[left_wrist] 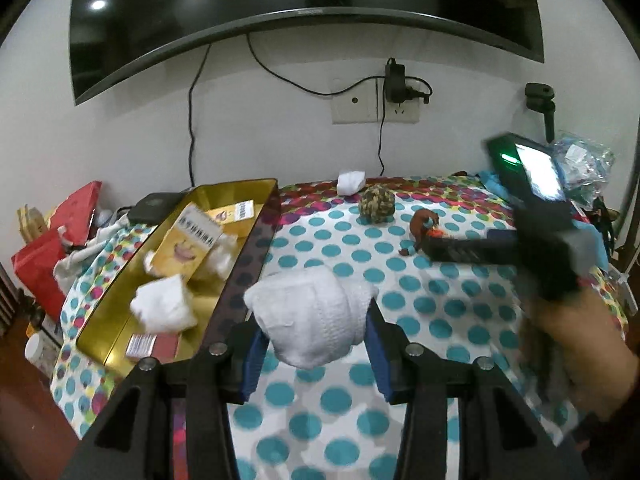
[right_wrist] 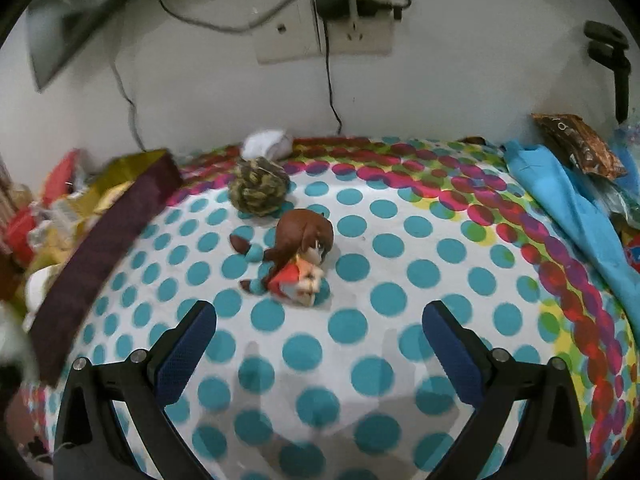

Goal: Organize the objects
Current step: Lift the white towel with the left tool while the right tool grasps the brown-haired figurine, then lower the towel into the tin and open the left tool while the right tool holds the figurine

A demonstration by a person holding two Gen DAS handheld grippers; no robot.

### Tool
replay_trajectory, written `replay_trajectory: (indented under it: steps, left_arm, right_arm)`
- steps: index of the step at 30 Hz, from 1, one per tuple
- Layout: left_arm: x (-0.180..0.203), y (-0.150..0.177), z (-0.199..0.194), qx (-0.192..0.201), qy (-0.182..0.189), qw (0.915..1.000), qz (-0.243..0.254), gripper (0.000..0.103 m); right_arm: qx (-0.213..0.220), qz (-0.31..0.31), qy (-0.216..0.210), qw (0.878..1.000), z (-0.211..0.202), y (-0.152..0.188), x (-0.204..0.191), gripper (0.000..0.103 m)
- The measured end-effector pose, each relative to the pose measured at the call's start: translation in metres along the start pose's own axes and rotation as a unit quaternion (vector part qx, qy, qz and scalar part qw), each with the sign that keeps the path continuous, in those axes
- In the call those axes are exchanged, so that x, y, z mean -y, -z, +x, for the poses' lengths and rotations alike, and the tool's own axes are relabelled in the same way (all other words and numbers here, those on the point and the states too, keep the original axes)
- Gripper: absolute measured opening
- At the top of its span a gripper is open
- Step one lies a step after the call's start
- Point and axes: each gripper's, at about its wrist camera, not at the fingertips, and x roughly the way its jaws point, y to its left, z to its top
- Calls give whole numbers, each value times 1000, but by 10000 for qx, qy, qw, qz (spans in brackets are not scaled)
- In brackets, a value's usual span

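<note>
My left gripper [left_wrist: 316, 332] is shut on a rolled white sock [left_wrist: 312, 312] and holds it above the dotted cloth, just right of the gold tin box [left_wrist: 120, 320]. The box holds white sock rolls [left_wrist: 164, 306] and yellow cartons [left_wrist: 188, 240]. My right gripper [right_wrist: 320, 340] is open and empty, low over the cloth, with a brown-haired figurine [right_wrist: 298, 256] lying just ahead of it. It also shows in the left wrist view [left_wrist: 424, 228]. A camouflage sock ball [right_wrist: 258, 192] and a white sock roll [right_wrist: 266, 142] lie farther back.
The wall with sockets and cables [left_wrist: 376, 100] stands behind the table. A television [left_wrist: 280, 0] hangs above. Red bags and clutter [left_wrist: 48, 248] sit left of the box. Blue cloth [right_wrist: 560, 200] and a snack packet [right_wrist: 580, 144] lie at the right.
</note>
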Motion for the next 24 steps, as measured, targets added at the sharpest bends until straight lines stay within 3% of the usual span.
replay_trajectory:
  steps: [3, 6, 9, 10, 11, 12, 18, 24]
  left_arm:
    - [-7, 15, -8, -50, 75, 9999, -63, 45]
    - [-12, 29, -8, -173, 102, 9997, -141, 45]
    - [-15, 41, -7, -256, 144, 9993, -232, 45]
    - [-16, 43, -7, -260, 154, 9992, -259, 45]
    - [-17, 44, -8, -251, 164, 9992, -280, 45]
    - [-17, 44, -8, -235, 164, 9991, -298, 45]
    - [-21, 38, -17, 56, -24, 9994, -337, 45]
    - [-32, 30, -20, 74, -173, 9982, -564, 45]
  right_arm:
    - [-48, 398, -230, 9989, 15, -9, -1, 102]
    - [-74, 686, -12, 9976, 28, -17, 1, 101]
    - [-190, 673, 17, 9975, 43, -21, 0, 77]
    - [-170, 582, 52, 9981, 43, -22, -3, 54]
    - [-175, 505, 47, 9986, 44, -22, -5, 38]
    - [-177, 381, 14, 9991, 43, -21, -9, 34]
    - [262, 91, -8, 9996, 18, -10, -15, 34]
    - [521, -233, 20, 9984, -5, 4, -25, 34]
